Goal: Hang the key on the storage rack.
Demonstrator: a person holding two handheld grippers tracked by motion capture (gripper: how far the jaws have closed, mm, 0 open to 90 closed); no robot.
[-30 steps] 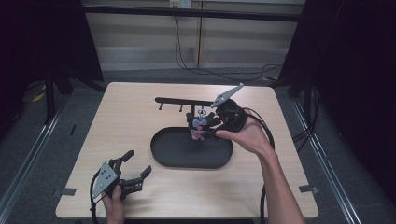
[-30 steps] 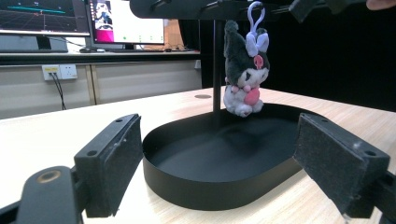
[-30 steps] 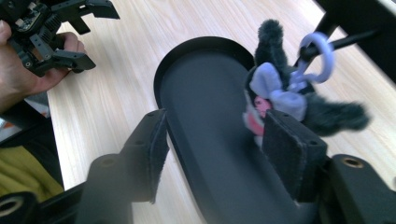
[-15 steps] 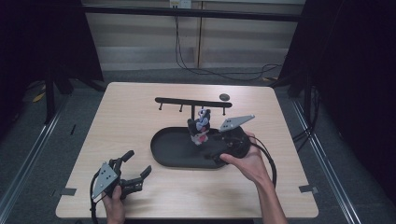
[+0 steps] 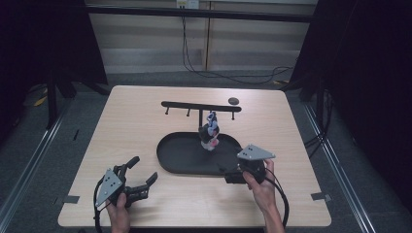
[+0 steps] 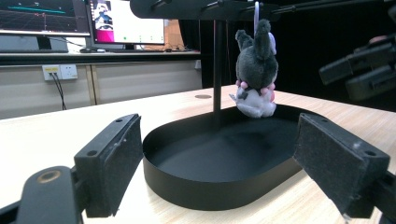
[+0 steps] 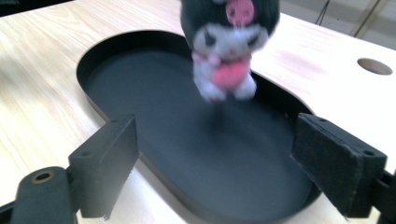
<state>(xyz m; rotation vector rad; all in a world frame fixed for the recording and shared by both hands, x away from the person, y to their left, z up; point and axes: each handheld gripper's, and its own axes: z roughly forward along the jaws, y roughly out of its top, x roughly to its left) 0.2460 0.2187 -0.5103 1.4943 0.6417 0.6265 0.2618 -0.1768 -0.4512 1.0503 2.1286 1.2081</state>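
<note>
A small plush toy (image 5: 210,132) with a dark head and pink heart hangs from the black rack (image 5: 200,106) over the oval black tray (image 5: 172,158) at mid-table (image 5: 131,116). At the tray's 4 o'clock rim, the right gripper (image 5: 232,174) has its jaws spread, holding nothing. At 8 o'clock, apart from the tray, the left gripper (image 5: 141,177) is likewise spread wide and empty.
</note>
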